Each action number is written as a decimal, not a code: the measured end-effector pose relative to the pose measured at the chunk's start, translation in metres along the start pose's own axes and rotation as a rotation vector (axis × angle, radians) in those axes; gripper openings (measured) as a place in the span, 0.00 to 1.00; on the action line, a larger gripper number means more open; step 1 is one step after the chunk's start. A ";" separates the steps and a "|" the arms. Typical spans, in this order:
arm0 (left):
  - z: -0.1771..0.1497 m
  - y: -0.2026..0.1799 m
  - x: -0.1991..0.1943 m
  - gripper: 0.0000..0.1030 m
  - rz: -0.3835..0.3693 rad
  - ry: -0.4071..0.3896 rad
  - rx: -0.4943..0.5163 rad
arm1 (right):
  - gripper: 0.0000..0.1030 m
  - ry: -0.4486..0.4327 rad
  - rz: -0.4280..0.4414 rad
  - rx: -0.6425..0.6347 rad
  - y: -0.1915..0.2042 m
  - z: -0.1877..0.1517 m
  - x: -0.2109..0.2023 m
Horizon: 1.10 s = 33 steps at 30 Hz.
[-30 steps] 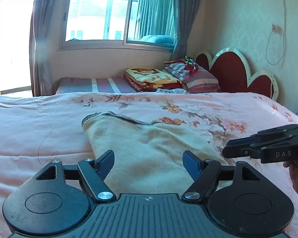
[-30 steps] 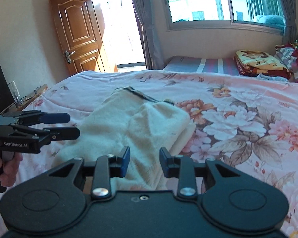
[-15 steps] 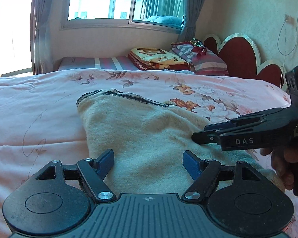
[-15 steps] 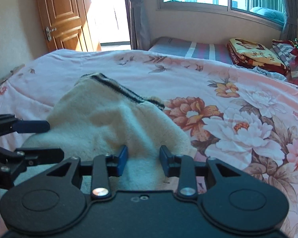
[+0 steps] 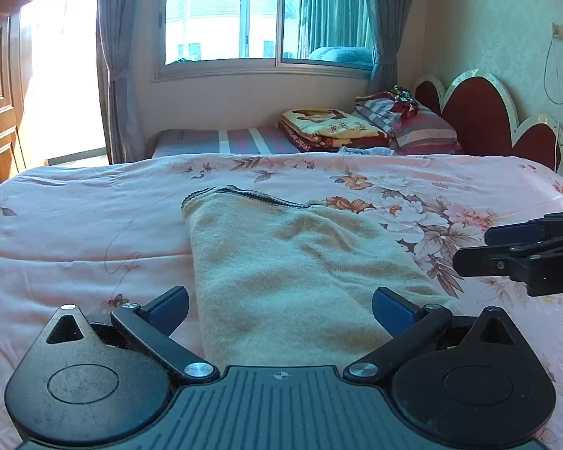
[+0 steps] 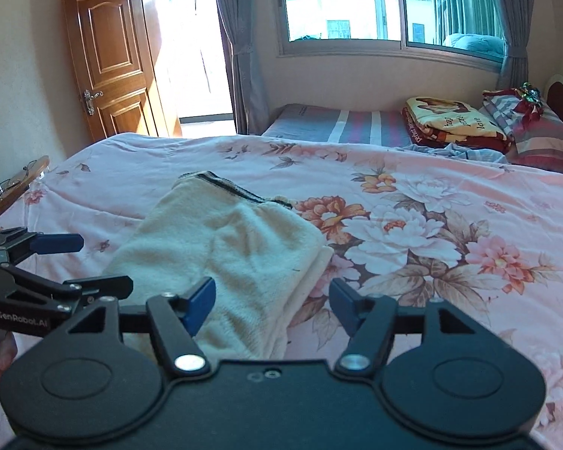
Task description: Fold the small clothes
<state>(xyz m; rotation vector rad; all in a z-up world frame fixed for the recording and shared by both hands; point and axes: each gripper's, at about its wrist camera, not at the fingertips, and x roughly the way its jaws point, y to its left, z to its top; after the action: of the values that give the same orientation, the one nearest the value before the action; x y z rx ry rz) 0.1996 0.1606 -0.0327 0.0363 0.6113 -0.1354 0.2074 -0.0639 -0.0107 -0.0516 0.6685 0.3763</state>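
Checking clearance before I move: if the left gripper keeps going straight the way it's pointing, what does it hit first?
Most likely the cream garment on the bed; the open left gripper points down at it, nothing between.

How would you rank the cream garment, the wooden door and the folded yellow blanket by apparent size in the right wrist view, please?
1. Cream garment, largest, though nearness to the camera inflates it.
2. Wooden door.
3. Folded yellow blanket, smallest, lying far back.

Lit brightly by daylight through the window (image 5: 266, 18) and the blown-out doorway (image 6: 184, 45) ahead of each hand-held gripper. Sharp throughout, without blur. Bent strongly at the edges, darkened in the corners.
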 end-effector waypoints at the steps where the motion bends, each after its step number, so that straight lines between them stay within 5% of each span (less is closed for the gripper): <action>1: -0.002 -0.002 -0.010 1.00 0.009 0.004 -0.005 | 0.74 -0.008 -0.004 0.004 0.004 -0.005 -0.015; 10: -0.050 -0.026 -0.149 1.00 0.023 -0.043 -0.068 | 0.87 -0.018 -0.064 0.064 0.033 -0.057 -0.133; 18: -0.081 -0.048 -0.261 1.00 0.057 -0.087 -0.119 | 0.88 -0.074 -0.136 0.026 0.069 -0.096 -0.233; 33: -0.093 -0.063 -0.334 1.00 0.065 -0.136 -0.109 | 0.88 -0.145 -0.131 0.105 0.092 -0.118 -0.298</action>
<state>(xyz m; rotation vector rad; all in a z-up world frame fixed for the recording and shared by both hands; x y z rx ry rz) -0.1327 0.1436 0.0841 -0.0586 0.4806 -0.0413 -0.1103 -0.0944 0.0867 0.0313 0.5378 0.2166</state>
